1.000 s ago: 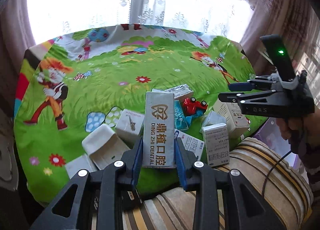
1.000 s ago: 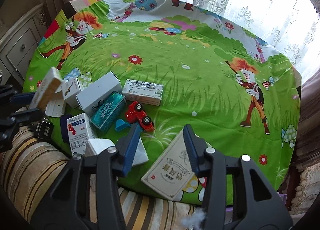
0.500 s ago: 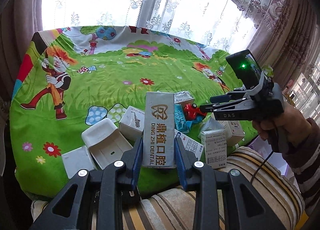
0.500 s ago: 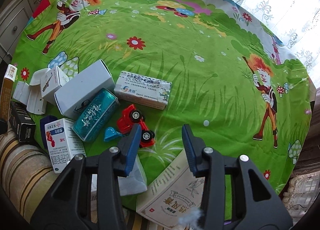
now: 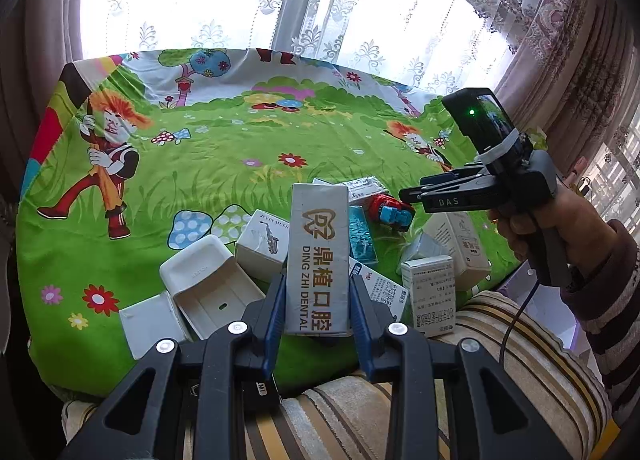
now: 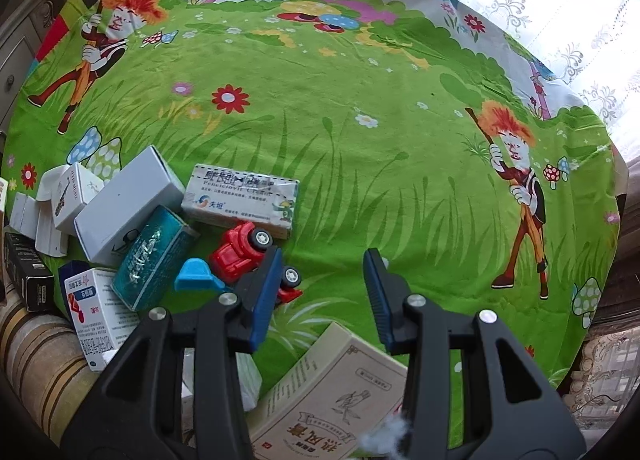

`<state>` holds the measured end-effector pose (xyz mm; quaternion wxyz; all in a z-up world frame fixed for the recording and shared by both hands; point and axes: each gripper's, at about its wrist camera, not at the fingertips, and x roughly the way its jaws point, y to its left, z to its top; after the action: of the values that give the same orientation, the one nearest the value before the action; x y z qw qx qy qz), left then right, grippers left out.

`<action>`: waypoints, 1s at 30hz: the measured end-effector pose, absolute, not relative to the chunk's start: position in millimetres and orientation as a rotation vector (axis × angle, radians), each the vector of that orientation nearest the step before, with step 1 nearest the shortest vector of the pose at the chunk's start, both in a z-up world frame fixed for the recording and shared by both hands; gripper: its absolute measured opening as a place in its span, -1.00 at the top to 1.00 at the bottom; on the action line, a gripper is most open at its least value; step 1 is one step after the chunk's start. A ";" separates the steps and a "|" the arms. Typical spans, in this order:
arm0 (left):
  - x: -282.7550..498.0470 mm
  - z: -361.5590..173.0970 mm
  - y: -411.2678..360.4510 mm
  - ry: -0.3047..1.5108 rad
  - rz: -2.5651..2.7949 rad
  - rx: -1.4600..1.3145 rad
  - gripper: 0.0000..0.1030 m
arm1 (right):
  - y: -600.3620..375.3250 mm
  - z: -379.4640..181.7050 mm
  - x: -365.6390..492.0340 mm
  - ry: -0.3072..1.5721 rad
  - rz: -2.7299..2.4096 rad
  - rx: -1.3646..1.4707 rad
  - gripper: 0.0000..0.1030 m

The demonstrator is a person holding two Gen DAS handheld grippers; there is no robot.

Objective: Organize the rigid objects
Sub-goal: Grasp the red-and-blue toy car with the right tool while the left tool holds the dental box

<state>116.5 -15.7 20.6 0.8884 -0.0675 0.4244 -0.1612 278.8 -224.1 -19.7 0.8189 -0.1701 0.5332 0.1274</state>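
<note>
We hold only the Ding Zhi Dental box (image 5: 318, 256) clamped upright in our left gripper (image 5: 317, 310), while our right gripper (image 6: 322, 292) hangs open above the red toy truck (image 6: 244, 250), the boxes just left of it unsorted.

You are in a home, most likely a bedroom or sitting room. Lace curtains (image 5: 360, 20) hang over a bright window, with heavier patterned drapes (image 5: 576, 40) at the side. The bench before you wears a child's cartoon cloth (image 6: 360, 120) of green grass, flowers and mushrooms. A striped cushion (image 5: 500, 360) lies at its near edge, and a pale drawer cabinet (image 6: 16, 56) stands at the left. Medicine cartons (image 6: 244, 200) and a red toy truck (image 6: 240, 252) lie scattered on it.
</note>
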 end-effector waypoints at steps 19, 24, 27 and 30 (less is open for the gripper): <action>116.6 19.9 -14.5 0.878 -0.337 -0.158 0.37 | -231.4 15.1 245.1 1.017 0.311 -0.223 0.10; 116.0 20.0 -13.6 0.877 -0.336 -0.159 0.37 | -208.8 2.5 244.3 1.031 0.330 -0.215 0.32; 117.3 18.5 -12.4 0.882 -0.335 -0.165 0.37 | -200.4 -4.3 246.3 1.039 0.354 -0.222 0.42; 117.3 17.4 -13.3 0.883 -0.339 -0.161 0.37 | -197.4 -9.8 250.5 1.035 0.357 -0.231 0.44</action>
<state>117.3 -13.3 17.4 0.8870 -0.0775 0.4250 -0.1631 250.5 -197.4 -9.8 0.8475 -0.1098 0.4910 0.1694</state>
